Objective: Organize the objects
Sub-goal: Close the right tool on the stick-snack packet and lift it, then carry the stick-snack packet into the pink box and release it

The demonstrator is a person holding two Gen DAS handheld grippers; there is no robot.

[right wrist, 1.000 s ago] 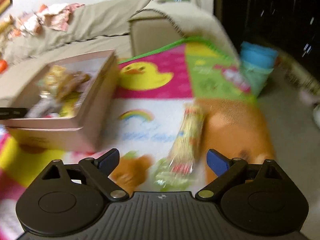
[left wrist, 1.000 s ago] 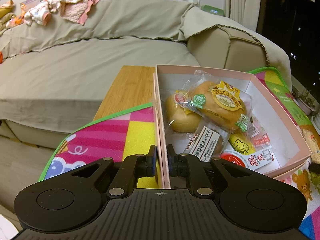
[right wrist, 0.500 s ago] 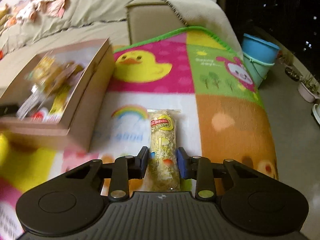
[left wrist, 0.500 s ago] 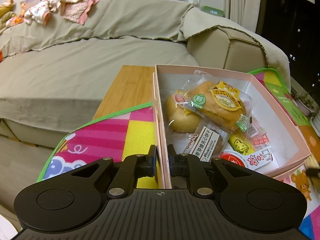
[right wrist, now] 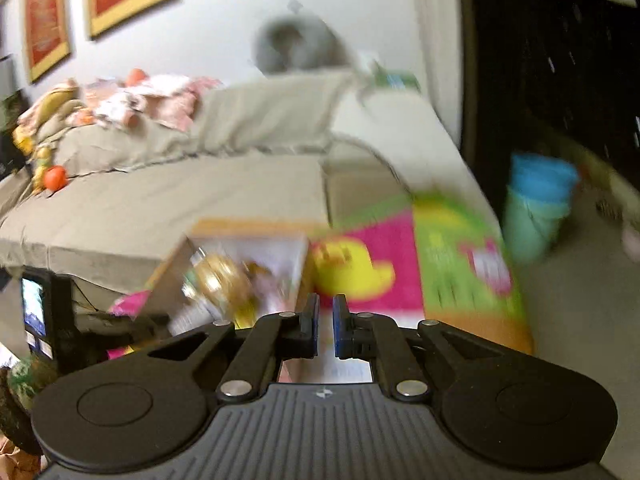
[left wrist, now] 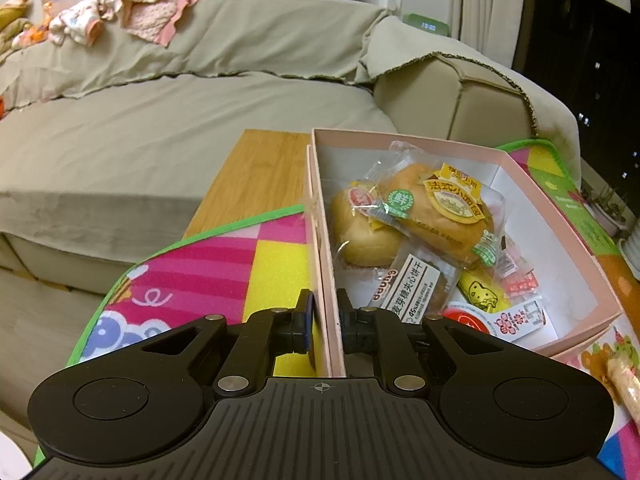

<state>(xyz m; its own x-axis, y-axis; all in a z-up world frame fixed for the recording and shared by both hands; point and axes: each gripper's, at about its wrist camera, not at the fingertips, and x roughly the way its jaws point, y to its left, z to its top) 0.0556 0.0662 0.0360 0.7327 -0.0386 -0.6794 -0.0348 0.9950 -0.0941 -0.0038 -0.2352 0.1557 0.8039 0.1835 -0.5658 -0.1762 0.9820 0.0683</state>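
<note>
A pink box (left wrist: 560, 216) holds wrapped buns (left wrist: 440, 208) and small snack packets. It stands on a colourful play mat (left wrist: 200, 272). My left gripper (left wrist: 323, 320) is shut on the box's near left wall, one pad on each side. In the blurred right wrist view, my right gripper (right wrist: 326, 320) is shut, raised above the mat (right wrist: 360, 272), just right of the box (right wrist: 176, 264). Nothing shows between its fingers. A long snack packet (left wrist: 624, 384) lies at the left wrist view's lower right edge.
A beige sofa (left wrist: 160, 128) with clothes on its back stands behind the box. A wooden tabletop (left wrist: 256, 176) shows beyond the mat's edge. A blue bucket (right wrist: 536, 200) stands on the floor to the right, by a dark cabinet.
My right gripper closed around the long snack packet on the mat, then rose; the packet no longer shows between its fingers. My left gripper kept still on the box wall.
</note>
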